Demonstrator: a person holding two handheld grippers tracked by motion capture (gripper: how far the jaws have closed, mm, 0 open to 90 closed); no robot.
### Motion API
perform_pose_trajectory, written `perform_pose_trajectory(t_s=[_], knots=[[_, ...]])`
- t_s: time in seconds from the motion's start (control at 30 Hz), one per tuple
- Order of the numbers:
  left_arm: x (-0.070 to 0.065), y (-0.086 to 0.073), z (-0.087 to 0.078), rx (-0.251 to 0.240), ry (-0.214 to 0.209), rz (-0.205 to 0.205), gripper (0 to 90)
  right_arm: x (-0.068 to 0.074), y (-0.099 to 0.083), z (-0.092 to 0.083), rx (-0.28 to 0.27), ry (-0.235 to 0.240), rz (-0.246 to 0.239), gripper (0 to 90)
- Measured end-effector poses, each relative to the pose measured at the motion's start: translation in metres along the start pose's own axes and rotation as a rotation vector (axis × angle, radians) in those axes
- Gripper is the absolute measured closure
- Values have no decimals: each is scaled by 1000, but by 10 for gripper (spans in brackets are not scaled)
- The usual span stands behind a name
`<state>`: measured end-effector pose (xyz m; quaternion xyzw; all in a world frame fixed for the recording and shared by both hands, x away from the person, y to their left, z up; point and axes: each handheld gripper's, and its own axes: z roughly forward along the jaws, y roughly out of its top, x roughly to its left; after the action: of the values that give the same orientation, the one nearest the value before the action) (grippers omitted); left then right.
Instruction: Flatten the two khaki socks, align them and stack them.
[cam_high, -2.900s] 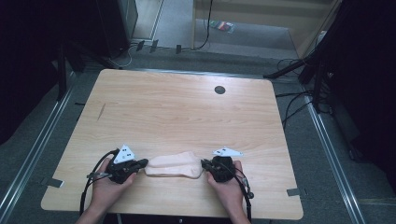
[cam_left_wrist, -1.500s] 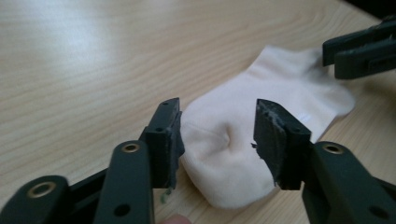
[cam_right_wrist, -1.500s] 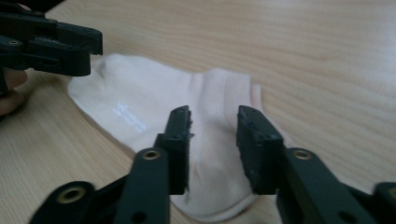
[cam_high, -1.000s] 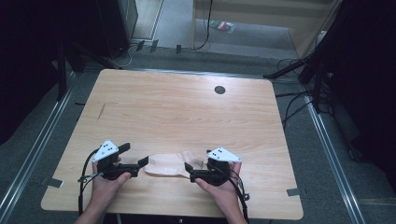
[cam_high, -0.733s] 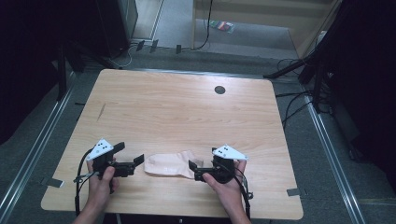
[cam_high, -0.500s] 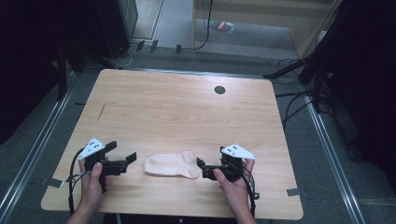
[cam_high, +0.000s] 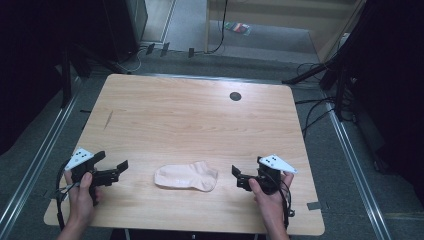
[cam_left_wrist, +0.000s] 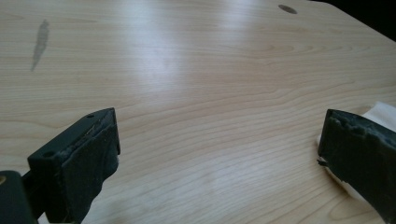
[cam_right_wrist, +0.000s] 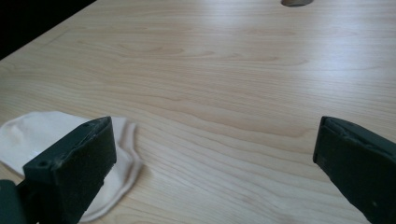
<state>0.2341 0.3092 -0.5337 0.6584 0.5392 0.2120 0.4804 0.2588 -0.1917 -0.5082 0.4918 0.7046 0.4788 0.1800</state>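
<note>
counter (cam_high: 200, 120): light wood, rounded corners; small dark round hole (cam_high: 235, 96) toward 1 o'clock; faint dark smear (cam_high: 108, 119) near 9 o'clock edge
sock (cam_high: 186, 176): pale pink, flat on counter at 6 o'clock, folded, lying free between both tongs, touched by neither
left tongs (cam_high: 119, 169): at 8 o'clock, in person's left hand (cam_high: 81, 197), jaws spread wide, holding nothing, pointing at sock, well apart from it
right tongs (cam_high: 239, 178): at 5 o'clock, in right hand (cam_high: 267, 197), jaws spread wide, holding nothing, near sock's heel end, not touching
grey plates: one atop each tongs
</note>
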Motion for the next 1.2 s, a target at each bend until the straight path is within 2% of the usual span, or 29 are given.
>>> perform_pose_trajectory(t_s=[0.3, 0.5, 0.6, 0.63, 0.67, 0.7, 0.97, 1.2], knots=[[18, -6, -11, 23, 60, 24, 0, -25, -10, -14, 15, -69, -7, 0], [29, -9, -20, 35, 104, 40, 0, -53, -22, -27, 19, -145, 20, 3], [33, -10, -23, 40, 119, 44, 0, -61, -24, -31, 16, -162, 31, 16], [36, -12, -24, 40, 136, 51, 0, -69, -27, -36, 12, -176, 45, 23], [39, -13, -25, 52, 164, 64, 0, -72, -28, -38, 7, -179, 53, 24], [42, -14, -26, 58, 173, 67, 0, -75, -29, -40, 7, -186, 57, 25], [60, -18, -39, 53, 219, 43, 0, -96, -40, -55, 12, -225, 74, 25], [68, -20, -46, 42, 246, 22, 0, -109, -49, -68, 14, -249, 92, 31]])
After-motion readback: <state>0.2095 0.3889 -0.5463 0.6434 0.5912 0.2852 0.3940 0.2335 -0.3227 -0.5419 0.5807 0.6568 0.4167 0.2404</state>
